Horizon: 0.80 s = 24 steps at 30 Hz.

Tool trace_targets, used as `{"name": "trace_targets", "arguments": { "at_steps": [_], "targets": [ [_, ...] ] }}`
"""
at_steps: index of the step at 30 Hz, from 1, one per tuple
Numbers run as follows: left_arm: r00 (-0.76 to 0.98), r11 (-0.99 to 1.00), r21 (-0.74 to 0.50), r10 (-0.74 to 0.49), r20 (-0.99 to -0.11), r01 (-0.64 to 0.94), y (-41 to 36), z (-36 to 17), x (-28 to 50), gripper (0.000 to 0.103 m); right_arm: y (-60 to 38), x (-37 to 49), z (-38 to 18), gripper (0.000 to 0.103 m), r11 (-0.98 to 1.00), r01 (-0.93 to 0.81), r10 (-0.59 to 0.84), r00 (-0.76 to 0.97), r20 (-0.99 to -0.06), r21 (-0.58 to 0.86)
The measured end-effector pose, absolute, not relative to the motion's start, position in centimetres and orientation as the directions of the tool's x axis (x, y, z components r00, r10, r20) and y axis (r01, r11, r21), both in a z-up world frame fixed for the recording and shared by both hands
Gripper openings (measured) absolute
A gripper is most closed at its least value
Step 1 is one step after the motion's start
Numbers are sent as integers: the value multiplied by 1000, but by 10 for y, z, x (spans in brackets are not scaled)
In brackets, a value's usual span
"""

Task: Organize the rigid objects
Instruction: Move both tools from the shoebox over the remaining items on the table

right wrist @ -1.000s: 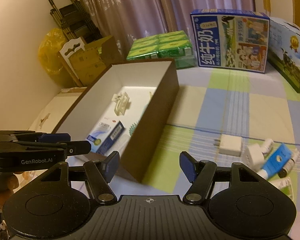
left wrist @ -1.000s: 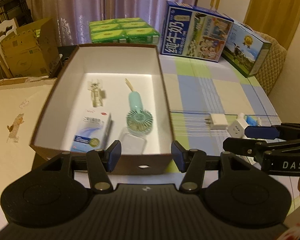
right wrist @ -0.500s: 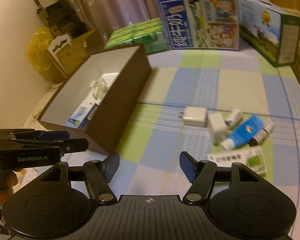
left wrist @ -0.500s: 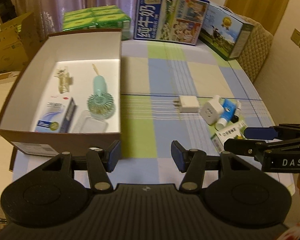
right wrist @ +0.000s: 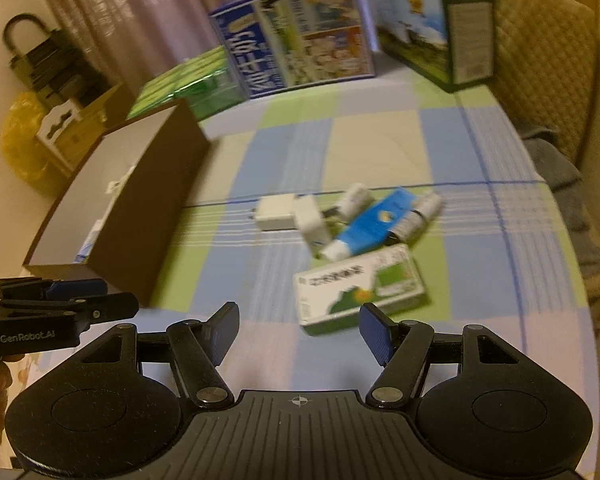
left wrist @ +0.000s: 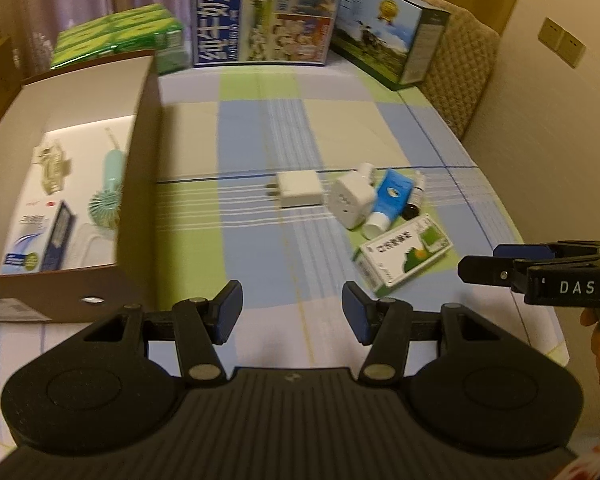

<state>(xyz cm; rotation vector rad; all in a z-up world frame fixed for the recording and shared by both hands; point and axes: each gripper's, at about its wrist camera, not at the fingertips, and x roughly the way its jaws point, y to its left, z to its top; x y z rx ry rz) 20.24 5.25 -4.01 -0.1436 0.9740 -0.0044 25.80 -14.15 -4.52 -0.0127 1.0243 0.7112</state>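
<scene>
On the checked cloth lies a small heap: a white charger (left wrist: 299, 190), a white plug adapter (left wrist: 350, 199), a blue tube (left wrist: 389, 198), small bottles (right wrist: 420, 213) and a green-and-white carton (left wrist: 404, 255). The brown box (left wrist: 134, 184) at the left holds a mint hand fan (left wrist: 107, 188), a blue-white carton (left wrist: 40, 240) and a white clip. My left gripper (left wrist: 292, 312) is open and empty over the cloth between box and heap. My right gripper (right wrist: 300, 326) is open and empty just in front of the green-and-white carton (right wrist: 360, 286).
Tall milk cartons (left wrist: 260, 16) and green packs (left wrist: 116, 40) stand along the far edge. A quilted chair back (left wrist: 456, 72) and the wall are at the right. A yellow bag (right wrist: 24, 136) and cardboard boxes sit beyond the brown box.
Both grippers have swung to the right, away from the brown box and toward the heap of small items. The heap now sits nearer and more central. Jaw openings look the same.
</scene>
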Motion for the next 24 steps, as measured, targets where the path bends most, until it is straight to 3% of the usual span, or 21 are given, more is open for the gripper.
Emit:
{"name": "trace_targets", "arguments": {
  "at_steps": [24],
  "targets": [
    [491, 996, -79, -54, -869, -31, 40, -81, 253, 50, -142, 311, -88, 62, 827, -482, 483, 347, -804, 288]
  ]
}}
